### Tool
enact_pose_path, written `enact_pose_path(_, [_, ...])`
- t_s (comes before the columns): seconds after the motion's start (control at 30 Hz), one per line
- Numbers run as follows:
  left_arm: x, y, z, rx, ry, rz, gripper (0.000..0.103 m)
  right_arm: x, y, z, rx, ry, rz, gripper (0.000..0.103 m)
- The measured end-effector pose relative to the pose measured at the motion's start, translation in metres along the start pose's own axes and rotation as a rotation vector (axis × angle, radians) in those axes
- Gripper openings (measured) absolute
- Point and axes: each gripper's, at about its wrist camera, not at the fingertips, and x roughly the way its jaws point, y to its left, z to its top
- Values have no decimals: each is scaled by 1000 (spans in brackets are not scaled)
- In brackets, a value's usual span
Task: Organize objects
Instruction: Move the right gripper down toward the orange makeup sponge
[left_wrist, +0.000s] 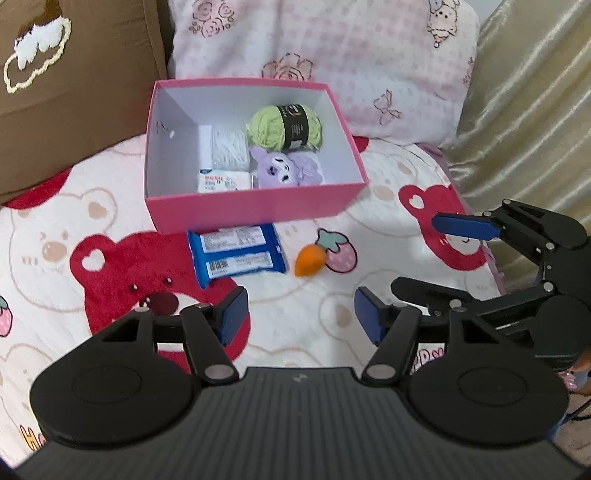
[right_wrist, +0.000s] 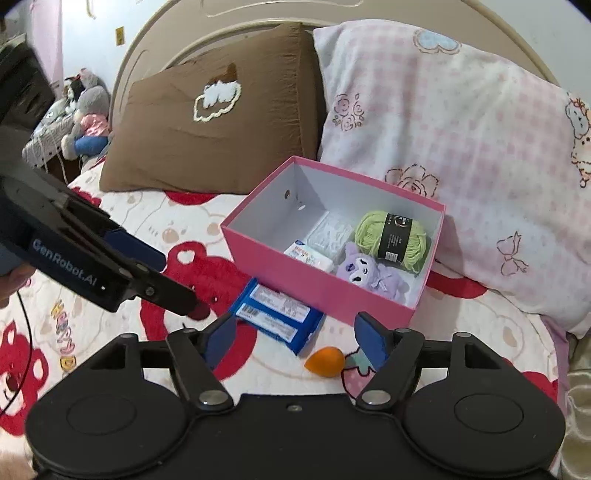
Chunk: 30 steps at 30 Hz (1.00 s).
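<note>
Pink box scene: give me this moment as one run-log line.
pink box: holds green yarn, purple plush | blue packet, orange sponge: on bedspread outside | left gripper, right gripper: jaws open, empty

Packet (left_wrist: 236, 253) and sponge (left_wrist: 309, 261) before box (left_wrist: 255, 210)

I see a matt pink cardboard box (left_wrist: 255, 206) holding fuzzy green yarn (left_wrist: 282, 127) and a plush purple toy (left_wrist: 280, 170); at its six o'clock, glossy blue plastic packets (left_wrist: 238, 254) on the quilted cloth bed (left_wrist: 314, 321).
</note>
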Motion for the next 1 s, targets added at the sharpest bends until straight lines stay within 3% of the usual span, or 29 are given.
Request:
enact_pose_path(0.37, [4, -11, -23, 17, 61, 38, 71, -17, 6, -26, -65, 7, 28, 84])
enact_pose_path(0.6, [35, -16, -26, -20, 101, 36, 78, 4, 3, -52, -39, 17, 77, 84])
enact_pose_path(0.73, [56, -17, -26, -30, 131, 68, 78, 18, 3, -64, -58, 5, 54, 84])
enact_pose_path(0.87, [70, -20, -27, -23, 111, 103, 82, 38, -1, -73, -59, -4, 35, 83])
enact_pose_path(1.0, [81, -20, -25, 2, 109, 110, 86, 59, -13, -84, -6, -46, 72, 83])
